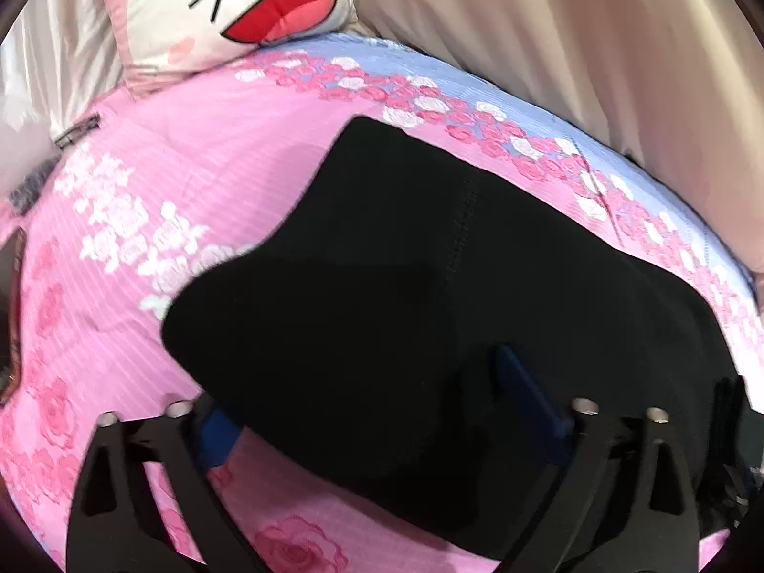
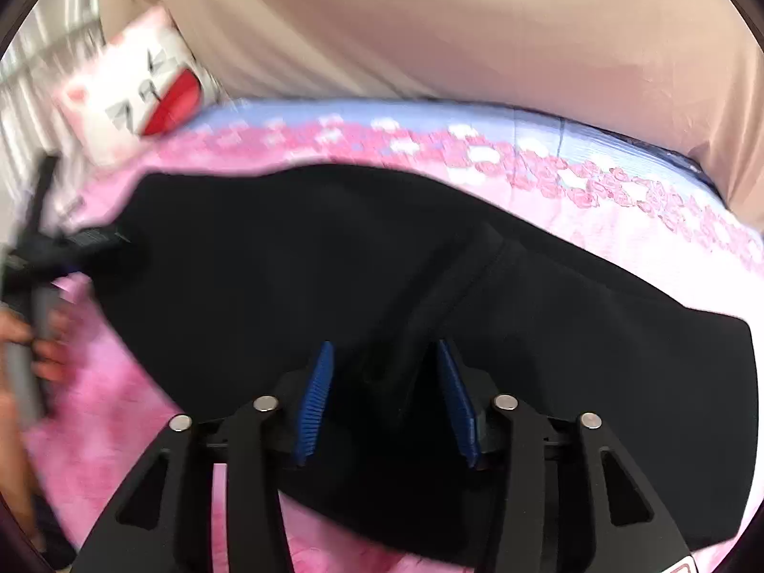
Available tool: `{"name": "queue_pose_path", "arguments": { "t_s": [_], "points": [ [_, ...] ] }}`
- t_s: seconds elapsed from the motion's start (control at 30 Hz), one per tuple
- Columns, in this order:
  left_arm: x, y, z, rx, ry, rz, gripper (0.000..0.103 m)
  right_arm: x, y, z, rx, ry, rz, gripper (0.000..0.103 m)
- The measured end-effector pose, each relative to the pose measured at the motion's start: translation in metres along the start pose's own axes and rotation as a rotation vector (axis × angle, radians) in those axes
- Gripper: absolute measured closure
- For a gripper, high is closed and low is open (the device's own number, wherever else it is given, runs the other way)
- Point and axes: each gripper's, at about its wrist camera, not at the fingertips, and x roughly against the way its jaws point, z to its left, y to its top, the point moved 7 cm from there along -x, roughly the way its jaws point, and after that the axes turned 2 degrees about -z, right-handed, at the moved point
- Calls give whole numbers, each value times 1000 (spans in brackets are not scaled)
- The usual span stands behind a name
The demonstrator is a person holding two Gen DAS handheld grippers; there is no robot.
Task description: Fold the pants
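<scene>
The black pants (image 1: pixel 429 258) lie on a pink flowered bedspread (image 1: pixel 157 181), partly folded, with a flap of cloth lifted over the near part. My left gripper (image 1: pixel 363 396) is open; its blue pads stand wide apart and the black cloth drapes over and between them. In the right wrist view the pants (image 2: pixel 296 248) fill the middle. My right gripper (image 2: pixel 384 358) is open, its blue pads a hand's width apart, with black cloth between them. The left gripper (image 2: pixel 90 243) shows at the pants' left end, held by a hand.
A white and pink cartoon pillow (image 1: pixel 229 5) lies at the head of the bed. A beige curtain (image 1: pixel 573 38) hangs along the far side. The bedspread has a blue band (image 1: pixel 429 71) at its far edge. A dark object (image 1: pixel 12 315) sits at the left edge.
</scene>
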Motion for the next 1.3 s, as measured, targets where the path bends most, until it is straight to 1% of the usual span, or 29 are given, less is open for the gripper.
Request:
{"name": "queue_pose_path", "arguments": {
  "t_s": [0.03, 0.07, 0.1, 0.13, 0.23, 0.3, 0.37, 0.43, 0.47, 0.5, 0.53, 0.57, 0.6, 0.63, 0.67, 0.73, 0.77, 0.8, 0.83, 0.87, 0.9, 0.97, 1.0, 1.07, 1.1, 1.17, 1.2, 1.27, 1.3],
  "points": [
    [1, 2, 2, 3, -1, -9, 47, 17, 4, -7, -35, 13, -41, 47],
    [3, 4, 2, 14, -29, -13, 59, 33, 6, -18, -65, -3, -75, 39],
    [3, 6, 1, 24, -60, -8, 72, 44, 8, -28, -83, -23, -98, 37],
    [3, 7, -1, 32, -83, 0, 79, 60, 8, -43, -104, -47, -123, 35],
    [14, 13, -17, -11, -70, -20, 84, 95, 4, -90, -175, -144, -176, 35],
    [40, 21, -44, -81, -94, -82, 85, 117, -8, -119, -240, -194, -200, 34],
    [78, 24, -89, -177, -153, -158, 85, 135, -22, -146, -315, -226, -223, 33],
    [110, 17, -136, -274, -226, -220, 84, 144, -33, -167, -368, -240, -241, 33],
    [127, 7, -170, -342, -292, -236, 83, 146, -38, -173, -387, -244, -246, 33],
    [135, -5, -197, -391, -339, -227, 77, 147, -43, -179, -402, -242, -246, 33],
    [138, -18, -223, -431, -380, -206, 59, 148, -47, -183, -412, -236, -243, 33],
    [135, -40, -255, -495, -420, -161, 45, 148, -52, -186, -422, -231, -240, 33],
    [127, -57, -274, -539, -407, -117, 38, 147, -56, -188, -429, -225, -236, 33],
    [120, -73, -288, -571, -390, -79, 38, 144, -58, -190, -431, -224, -232, 33],
    [114, -92, -303, -605, -406, -35, 38, 145, -62, -193, -434, -226, -225, 33],
    [111, -111, -313, -624, -436, 6, 37, 146, -68, -195, -436, -226, -218, 33],
    [112, -117, -314, -627, -456, 18, 32, 145, -71, -196, -437, -221, -211, 33],
    [113, -118, -310, -628, -459, 15, 14, 142, -73, -197, -434, -214, -201, 33],
    [117, -117, -305, -629, -457, -1, 5, 138, -73, -197, -418, -214, -200, 33],
    [122, -115, -298, -635, -453, -43, 5, 134, -73, -197, -417, -214, -195, 33],
    [124, -114, -294, -644, -429, -72, 5, 130, -72, -197, -419, -208, -192, 33],
    [122, -111, -291, -666, -330, -107, 5, 123, -69, -194, -438, -173, -187, 33],
    [130, -109, -288, -659, -325, -128, 5, 120, -66, -189, -441, -140, -191, 33],
    [146, -101, -279, -641, -360, -169, 5, 117, -59, -176, -429, -77, -194, 33],
    [154, -92, -272, -633, -352, -199, 5, 115, -56, -169, -426, -38, -190, 33],
    [159, -73, -258, -621, -288, -253, 5, 101, -50, -149, -429, 91, -152, 32],
    [156, -65, -247, -613, -237, -270, 5, 91, -47, -139, -430, 141, -129, 32],
    [145, -50, -221, -583, -142, -281, 5, 75, -41, -127, -406, 155, -94, 32],
    [139, -46, -208, -562, -113, -274, 5, 69, -38, -122, -393, 151, -80, 32]
  ]
}}
